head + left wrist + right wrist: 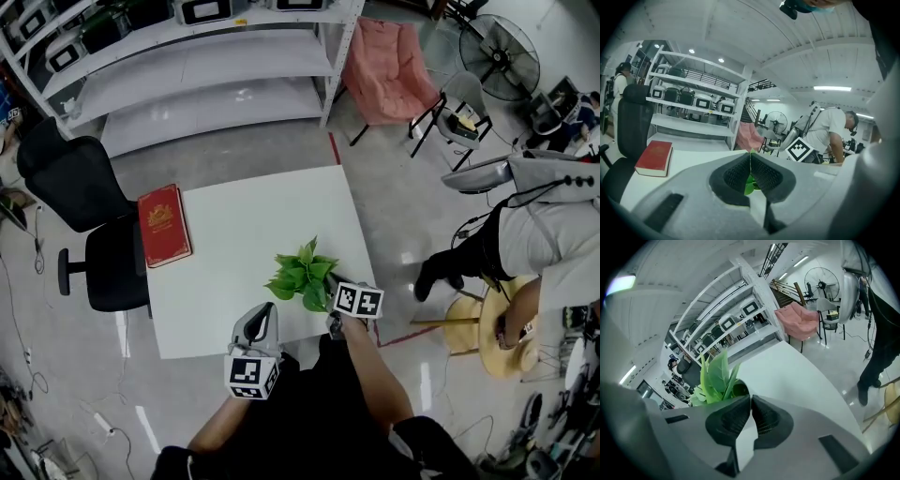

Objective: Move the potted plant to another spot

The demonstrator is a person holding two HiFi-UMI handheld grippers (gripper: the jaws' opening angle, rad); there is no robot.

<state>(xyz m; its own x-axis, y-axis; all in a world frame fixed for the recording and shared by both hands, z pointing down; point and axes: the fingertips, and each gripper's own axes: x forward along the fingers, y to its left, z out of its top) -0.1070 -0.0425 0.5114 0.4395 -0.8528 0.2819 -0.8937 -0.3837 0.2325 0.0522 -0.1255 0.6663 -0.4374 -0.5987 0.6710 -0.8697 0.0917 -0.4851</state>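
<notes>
A small potted plant (302,272) with green leaves stands near the front edge of the white table (244,216). My right gripper (333,315) sits against the plant's right side. In the right gripper view its jaws are closed together at the dark pot rim (737,390), with the leaves (715,376) just left of them. My left gripper (267,311) hovers at the table's front edge, left of the plant, shut with nothing in it. A green leaf (750,185) shows behind its closed jaws. The pot itself is hidden under the leaves in the head view.
A red book (164,223) lies at the table's left edge, beside a black office chair (89,216). White shelving (187,66) and a pink chair (389,70) stand beyond the table. A person (544,234) bends over a wooden stool (497,328) at the right.
</notes>
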